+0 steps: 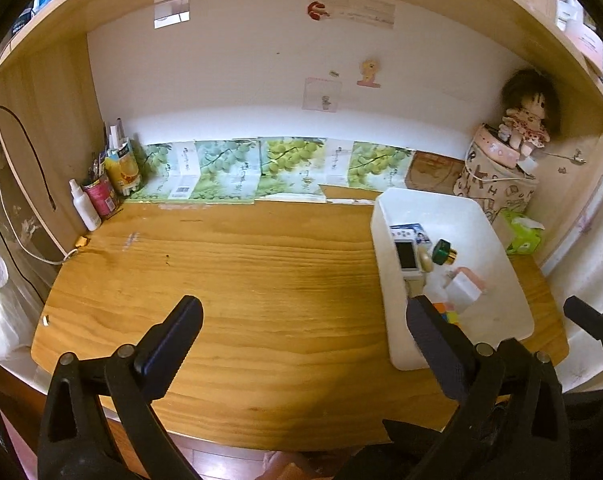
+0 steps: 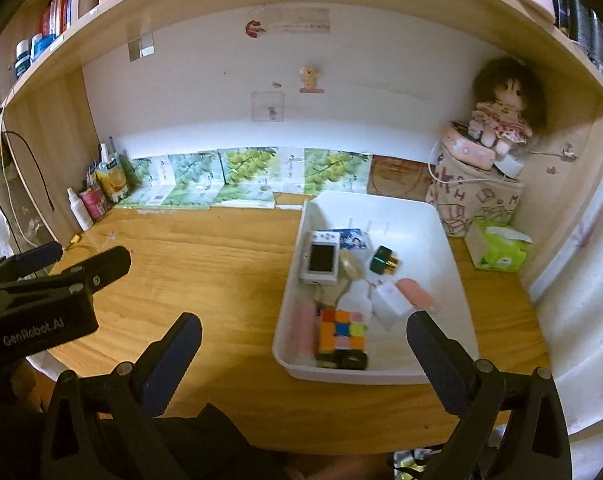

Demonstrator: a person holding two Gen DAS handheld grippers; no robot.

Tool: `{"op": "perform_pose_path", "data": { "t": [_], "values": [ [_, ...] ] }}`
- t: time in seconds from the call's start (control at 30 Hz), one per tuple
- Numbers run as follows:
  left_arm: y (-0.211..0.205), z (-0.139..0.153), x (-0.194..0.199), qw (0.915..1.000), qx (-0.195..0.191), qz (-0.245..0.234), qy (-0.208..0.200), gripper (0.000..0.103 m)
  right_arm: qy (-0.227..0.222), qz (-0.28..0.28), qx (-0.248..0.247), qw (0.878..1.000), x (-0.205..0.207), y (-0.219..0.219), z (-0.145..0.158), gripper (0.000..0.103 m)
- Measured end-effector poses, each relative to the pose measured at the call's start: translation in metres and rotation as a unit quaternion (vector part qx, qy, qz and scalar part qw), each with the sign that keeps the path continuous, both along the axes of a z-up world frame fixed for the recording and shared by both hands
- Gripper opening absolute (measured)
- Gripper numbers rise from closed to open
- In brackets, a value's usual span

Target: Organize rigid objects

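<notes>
over the desk's near edge both my claws hang spread wide, nothing between the fingers. the bin [image 2: 441, 216] lies ahead and right of my left claw [image 1: 305, 344] – but almost straight ahead of my right claw [image 2: 303, 356], so the right is nearer. cube [image 2: 341, 334] and camera [image 2: 321, 258] already sit inside it.

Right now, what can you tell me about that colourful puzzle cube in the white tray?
The puzzle cube lies in the near part of the white tray, by its front wall. It looks like hard plastic: a black body faced with small squares of orange, yellow, blue, pink and green, all scrambled. It sits flat, one face up. A pink item lies against its left side and a white bottle-like thing at its far edge. Neither gripper holds it.
</notes>
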State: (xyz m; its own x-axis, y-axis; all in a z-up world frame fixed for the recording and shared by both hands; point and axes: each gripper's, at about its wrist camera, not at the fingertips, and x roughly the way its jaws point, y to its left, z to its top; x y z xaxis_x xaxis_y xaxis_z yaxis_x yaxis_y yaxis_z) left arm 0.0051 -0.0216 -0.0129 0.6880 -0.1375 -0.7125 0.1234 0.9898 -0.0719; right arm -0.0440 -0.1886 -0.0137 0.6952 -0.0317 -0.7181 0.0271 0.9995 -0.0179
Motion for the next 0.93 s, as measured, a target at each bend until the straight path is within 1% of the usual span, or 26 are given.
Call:
{"op": "perform_pose_path", "data": {
  "t": [0.1,0.37,0.6,0.8,0.93],
  "values": [
    [-0.014,-0.001,-0.007,1.0000,0.004,-0.006,0.000,0.102,0.001,-0.001,-0.002,1.000,-0.006,-0.012,-0.001,0.103],
    [-0.036,0.005,-0.019,0.9996,0.019,-0.005,-0.020,0.102,0.004,0.000,0.004,1.000,-0.014,-0.034,-0.005,0.103],
    [-0.042,0.009,-0.024,0.9991,0.026,0.001,-0.035,0.102,0.013,0.000,0.020,1.000,-0.015,-0.043,-0.010,0.103],
    [-0.045,0.016,-0.028,0.9979,0.027,0.005,-0.058,0.102,0.017,-0.006,0.037,0.999,-0.016,-0.052,-0.014,0.103],
    [-0.046,0.017,-0.027,0.9979,0.025,0.002,-0.060,0.102,0.018,-0.005,0.039,0.999,-0.016,-0.053,-0.014,0.103]
  ]
}}
